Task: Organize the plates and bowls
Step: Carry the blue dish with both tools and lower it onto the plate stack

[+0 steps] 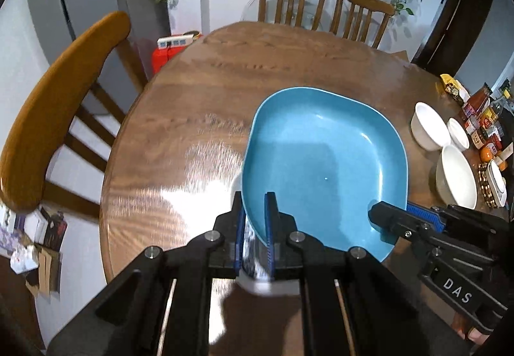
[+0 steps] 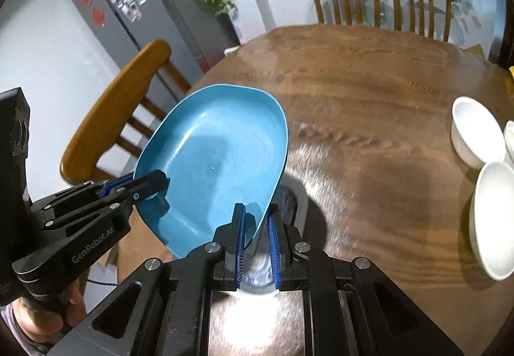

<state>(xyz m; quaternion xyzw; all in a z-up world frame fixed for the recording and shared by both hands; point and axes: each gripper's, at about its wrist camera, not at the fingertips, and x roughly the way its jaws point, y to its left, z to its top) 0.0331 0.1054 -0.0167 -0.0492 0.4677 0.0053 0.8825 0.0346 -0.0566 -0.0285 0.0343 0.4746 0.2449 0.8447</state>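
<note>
Both tongs are pinching one glossy blue squarish plate (image 1: 324, 160) by its rim, left tongs (image 1: 255, 227) and right tongs (image 2: 257, 227), holding it above the round wooden worktop (image 1: 199, 92); three white ceramic bowls (image 1: 430, 126) are sitting unstacked, so sorting is barely beginning

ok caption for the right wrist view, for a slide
Both tongs, right and left, grip the rim of a blue plate held above the wooden table, white bowls nearby.

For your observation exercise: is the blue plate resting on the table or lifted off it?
Lifted: the blue plate hangs tilted above the table, its rim clamped by both grippers.
</note>
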